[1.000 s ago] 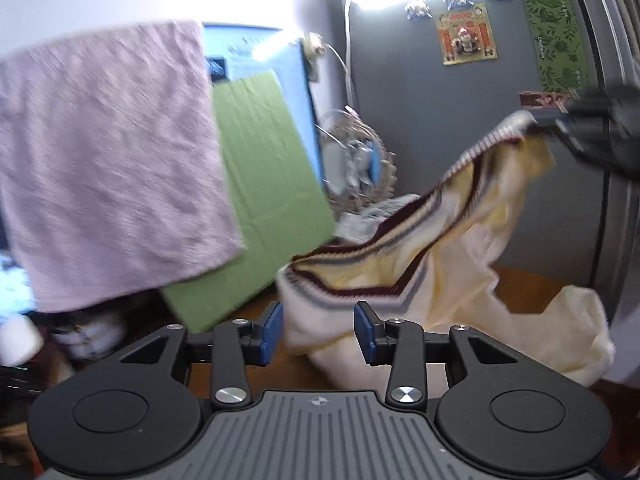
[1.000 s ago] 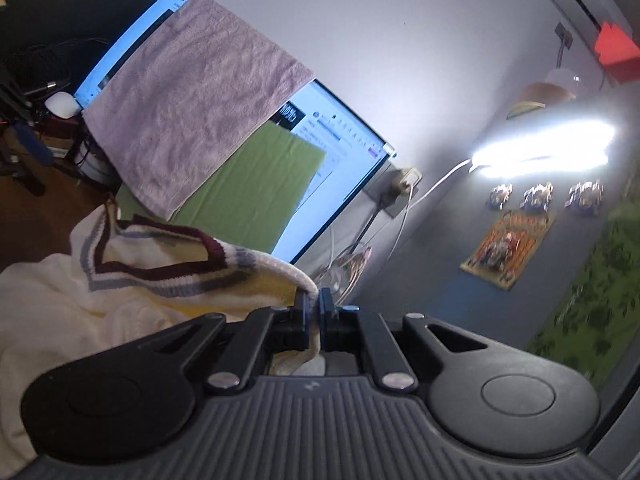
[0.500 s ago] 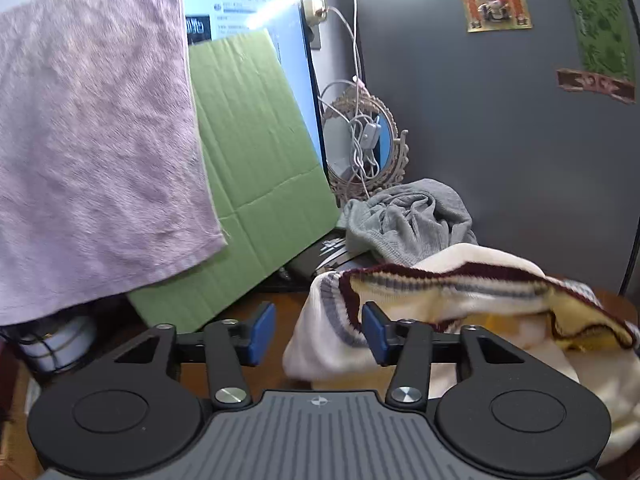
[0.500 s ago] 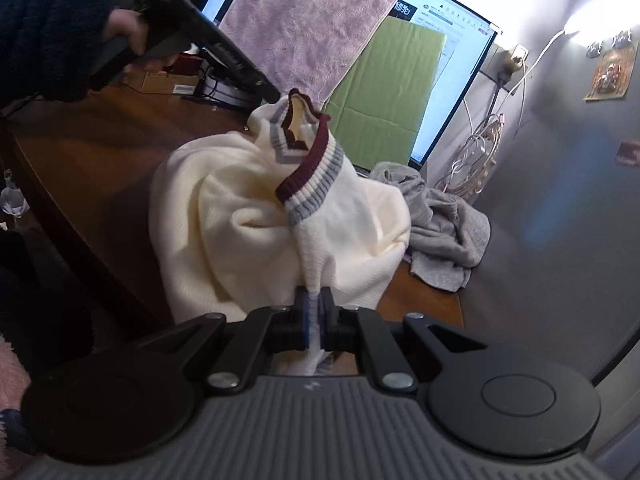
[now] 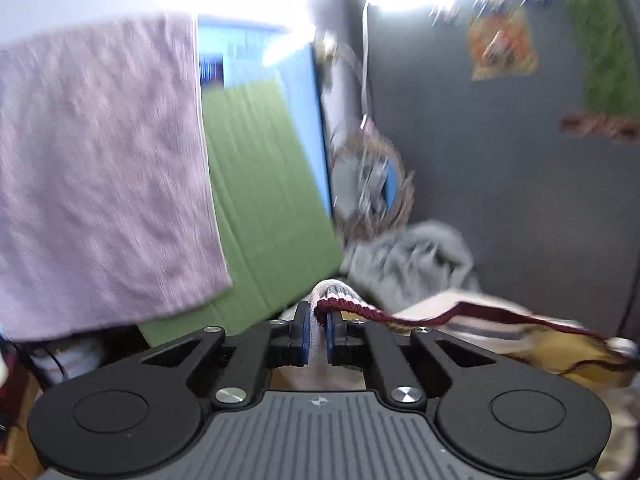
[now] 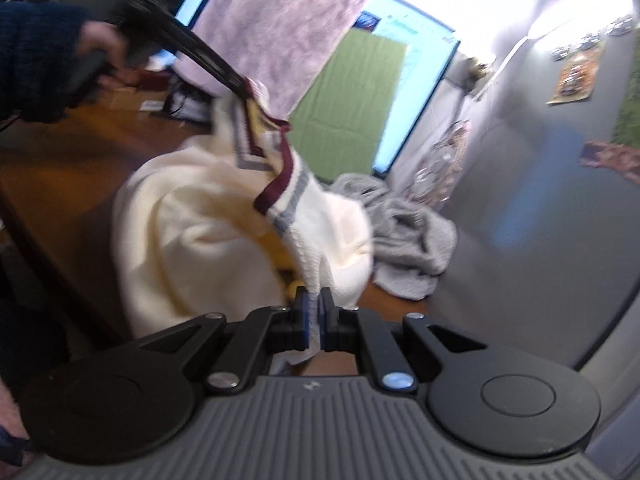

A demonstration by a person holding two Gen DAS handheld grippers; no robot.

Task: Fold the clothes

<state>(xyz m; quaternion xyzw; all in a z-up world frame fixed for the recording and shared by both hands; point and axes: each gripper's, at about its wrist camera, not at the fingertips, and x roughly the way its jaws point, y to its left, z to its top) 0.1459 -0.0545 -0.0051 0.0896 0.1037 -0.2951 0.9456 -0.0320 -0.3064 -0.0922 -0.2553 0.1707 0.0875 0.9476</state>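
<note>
A: Left gripper [image 5: 318, 330], state?
B: Fingers [image 5: 303, 332] pinched on the cream sweater [image 5: 492, 326], right on the ribbed edge with maroon and grey stripes. The striped band runs away to the right of the fingers. Frame's motion-blurred.

A: Right gripper [image 6: 315, 318]?
B: Fingers [image 6: 303, 318] pressed together on another bit of the cream sweater [image 6: 208, 240], plain knit fabric clamped between the blue pads.

A: Where's the sweater overall?
B: Right wrist view: bunched and hanging ahead and left of the right fingers, over the wooden worktop [image 6: 60, 152]. The left gripper [image 6: 240, 80] shows there too, up and to the left, gripping the striped collar edge, held by a hand [image 6: 100, 46] in a dark blue sleeve. So the garment is strung between both grippers; can't tell how much of it rests on the worktop.

A: Other clothes?
B: Grey garment [image 6: 404, 236] crumpled on the worktop, ahead and right of the right fingers, just behind the sweater. In the left view it's [image 5: 412, 256] ahead and slightly right of the fingers.

A: Background?
B: Pink towel [image 5: 100, 204] draped over a monitor [image 5: 298, 92], up and left of the left fingers. Green cardboard sheet [image 5: 264, 208] leaning against the screen, directly ahead. Grey wall [image 5: 500, 184] to the right with a small picture [image 5: 502, 46], blurred.

A: Same things in the right view?
B: Yes, towel [image 6: 288, 24], green sheet [image 6: 356, 104], monitor [image 6: 416, 92], all ahead and above the fingers.
</note>
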